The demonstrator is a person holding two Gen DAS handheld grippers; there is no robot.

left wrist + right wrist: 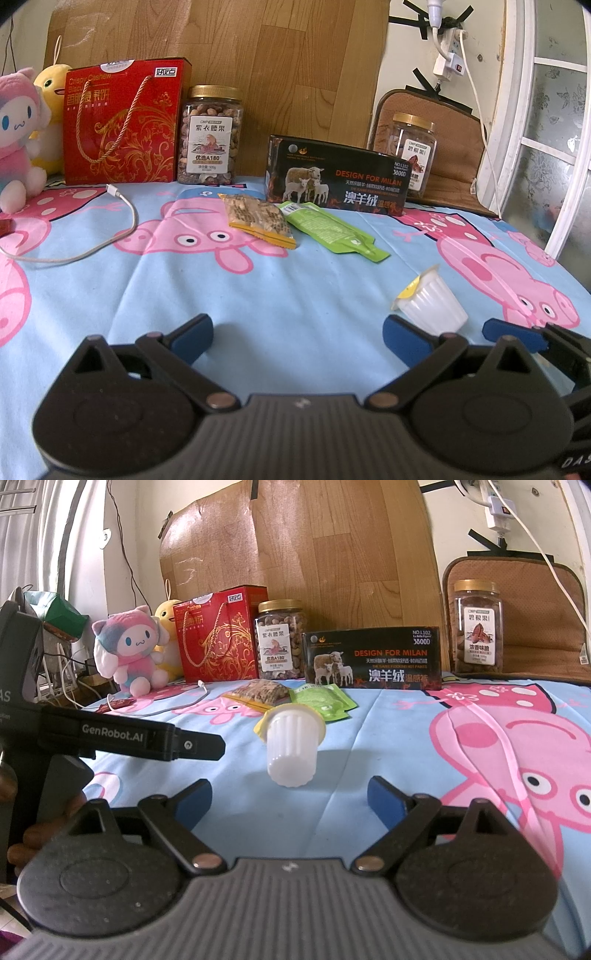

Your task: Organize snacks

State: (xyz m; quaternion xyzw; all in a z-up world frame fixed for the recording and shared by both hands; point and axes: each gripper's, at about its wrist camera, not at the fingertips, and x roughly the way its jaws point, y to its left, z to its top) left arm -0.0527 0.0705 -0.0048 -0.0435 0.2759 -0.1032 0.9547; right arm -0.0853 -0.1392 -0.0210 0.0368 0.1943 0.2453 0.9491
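The jelly cup (292,746) lies tipped on the bed sheet (388,746), toward its near edge, directly ahead of the right gripper (290,797), whose jaws are apart and empty. Advise advancing squarely and closing across the ribbed wall. The left gripper (298,338) is likewise spread, holding nothing.

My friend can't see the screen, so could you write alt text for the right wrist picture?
An open claw hovers low over a blue cartoon-pig bedsheet, aimed at a small white jelly cup lying on its side just ahead. Behind it lie two snack packets, then a black box, nut jars, a red gift box and plush toys.
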